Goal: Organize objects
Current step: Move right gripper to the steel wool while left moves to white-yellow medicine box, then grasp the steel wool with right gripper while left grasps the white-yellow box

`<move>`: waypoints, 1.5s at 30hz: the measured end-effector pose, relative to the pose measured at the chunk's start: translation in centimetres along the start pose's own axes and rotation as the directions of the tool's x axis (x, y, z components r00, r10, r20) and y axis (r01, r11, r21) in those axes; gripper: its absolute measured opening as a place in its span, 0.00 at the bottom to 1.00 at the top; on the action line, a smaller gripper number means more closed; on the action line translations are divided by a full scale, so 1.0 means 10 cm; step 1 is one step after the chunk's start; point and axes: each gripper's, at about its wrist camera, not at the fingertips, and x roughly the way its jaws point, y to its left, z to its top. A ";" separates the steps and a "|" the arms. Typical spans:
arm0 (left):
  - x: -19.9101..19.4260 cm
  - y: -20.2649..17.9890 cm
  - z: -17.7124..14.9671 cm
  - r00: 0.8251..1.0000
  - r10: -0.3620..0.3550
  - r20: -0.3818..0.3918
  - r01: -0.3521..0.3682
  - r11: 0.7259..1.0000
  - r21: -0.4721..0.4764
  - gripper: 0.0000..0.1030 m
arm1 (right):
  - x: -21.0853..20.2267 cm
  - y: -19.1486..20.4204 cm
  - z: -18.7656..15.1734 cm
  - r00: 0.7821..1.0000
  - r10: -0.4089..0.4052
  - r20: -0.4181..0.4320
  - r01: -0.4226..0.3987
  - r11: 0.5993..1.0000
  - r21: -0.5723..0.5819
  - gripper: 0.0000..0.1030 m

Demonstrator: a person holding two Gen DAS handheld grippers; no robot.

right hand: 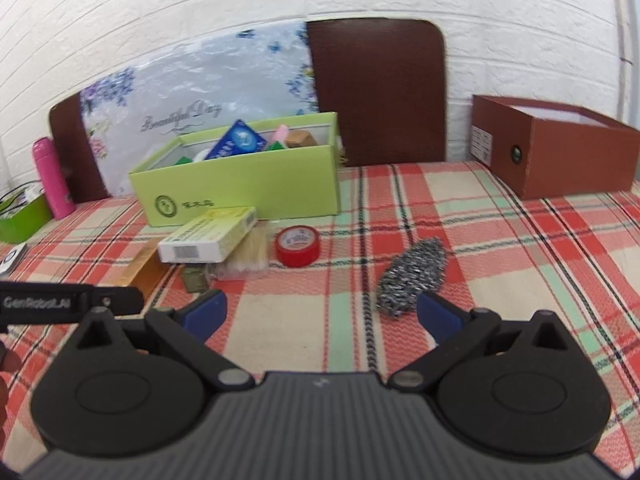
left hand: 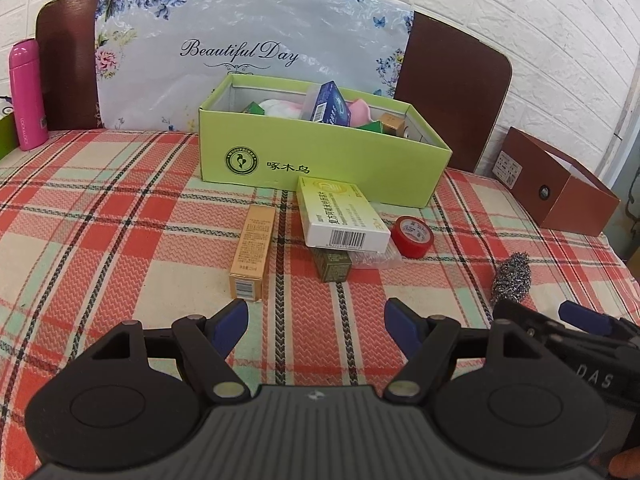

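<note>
A green open box [left hand: 320, 160] [right hand: 240, 184] holds several small items on the plaid cloth. In front of it lie a yellow-white medicine box [left hand: 342, 216] [right hand: 208, 234], an orange carton [left hand: 252, 252] [right hand: 144, 266], a small olive box [left hand: 332, 266], a red tape roll [left hand: 413, 236] [right hand: 298, 246] and a steel scourer [left hand: 512, 278] [right hand: 414, 274]. My left gripper [left hand: 316, 320] is open and empty, just short of the cartons. My right gripper [right hand: 320, 312] is open and empty, its right finger beside the scourer.
A brown open box [left hand: 560, 196] [right hand: 556, 148] stands at the right. A pink bottle [left hand: 28, 96] [right hand: 52, 178] stands at the far left by a dark headboard [right hand: 380, 92] and a floral bag [left hand: 248, 48]. A white brick wall lies behind.
</note>
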 end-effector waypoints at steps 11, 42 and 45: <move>0.18 -0.04 0.11 1.000 0.021 0.014 -0.021 1.000 0.003 0.76 | 0.42 -0.34 0.06 0.995 -0.098 -0.022 0.099 0.995 0.018 0.91; 0.08 0.08 0.17 0.998 -0.059 -0.023 0.060 0.997 0.038 0.69 | 0.31 -0.21 -0.07 0.985 0.158 -0.071 -0.156 0.987 0.042 0.37; -0.02 0.11 -0.04 0.997 -0.055 -0.056 0.060 0.994 0.096 0.69 | 0.29 -0.06 -0.11 0.964 0.235 -0.121 -0.237 0.972 -0.003 0.37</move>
